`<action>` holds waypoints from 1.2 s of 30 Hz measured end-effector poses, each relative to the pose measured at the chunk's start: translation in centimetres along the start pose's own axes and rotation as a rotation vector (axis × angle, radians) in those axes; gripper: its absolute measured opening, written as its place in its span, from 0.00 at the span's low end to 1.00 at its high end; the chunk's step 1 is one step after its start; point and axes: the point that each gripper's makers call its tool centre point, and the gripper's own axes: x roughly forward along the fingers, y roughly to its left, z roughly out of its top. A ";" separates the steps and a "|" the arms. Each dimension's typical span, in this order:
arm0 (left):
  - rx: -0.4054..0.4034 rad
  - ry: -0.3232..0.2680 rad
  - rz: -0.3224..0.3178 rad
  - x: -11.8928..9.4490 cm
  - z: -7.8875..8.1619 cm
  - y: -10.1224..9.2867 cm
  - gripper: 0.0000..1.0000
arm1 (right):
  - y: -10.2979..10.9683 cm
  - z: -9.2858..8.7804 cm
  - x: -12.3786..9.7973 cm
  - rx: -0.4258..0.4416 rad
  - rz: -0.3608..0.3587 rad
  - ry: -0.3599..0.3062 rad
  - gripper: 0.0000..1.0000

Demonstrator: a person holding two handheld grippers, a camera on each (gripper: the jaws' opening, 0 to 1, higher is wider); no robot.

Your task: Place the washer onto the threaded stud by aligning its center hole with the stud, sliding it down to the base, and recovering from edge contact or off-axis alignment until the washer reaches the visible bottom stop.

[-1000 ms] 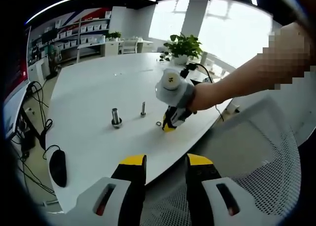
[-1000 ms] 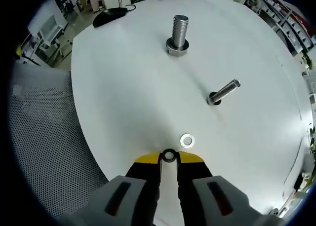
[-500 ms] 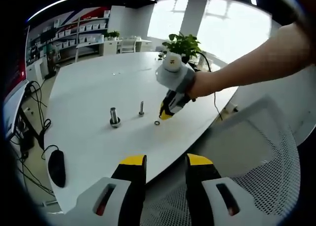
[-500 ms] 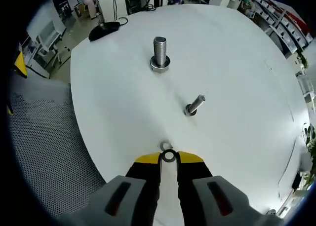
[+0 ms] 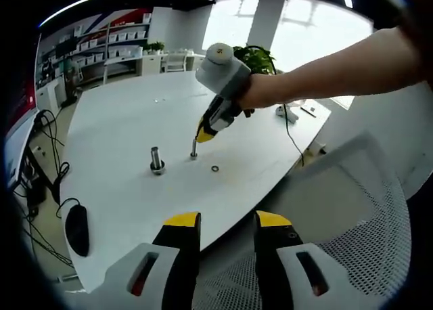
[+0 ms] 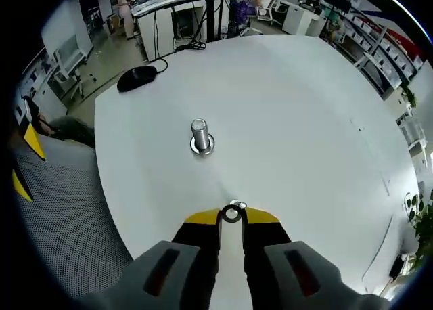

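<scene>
A: What is lying around the white table (image 5: 128, 120)?

B: Shelving with bins (image 5: 122, 39) is standing against the far wall, a plant (image 5: 254, 56) is sitting by the bright windows, a black mouse (image 5: 79, 229) is resting near the table edge, and a mesh chair (image 5: 365, 235) is showing beside it.

A: And the grippers?

B: The right gripper (image 5: 206, 130) is hovering just above the slim threaded stud (image 5: 194, 149), pinching a washer (image 6: 232, 214) between its tips. A second washer (image 5: 215, 168) is lying on the table nearby, with a thicker bolt (image 6: 201, 135) standing apart. The left gripper (image 5: 224, 223) is hanging off the table with jaws parted, gripping nothing.
</scene>
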 end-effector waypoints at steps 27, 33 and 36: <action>0.001 -0.005 -0.005 -0.2 0.3 -0.3 0.29 | -0.4 -0.2 1.0 -0.081 0.001 0.092 0.14; 0.003 -0.005 -0.005 -0.2 0.4 -0.3 0.29 | -0.2 -0.1 0.6 -0.100 0.007 0.101 0.14; 0.004 -0.004 -0.006 -0.2 0.4 -0.4 0.29 | 0.0 -0.3 0.5 -0.102 0.010 0.104 0.14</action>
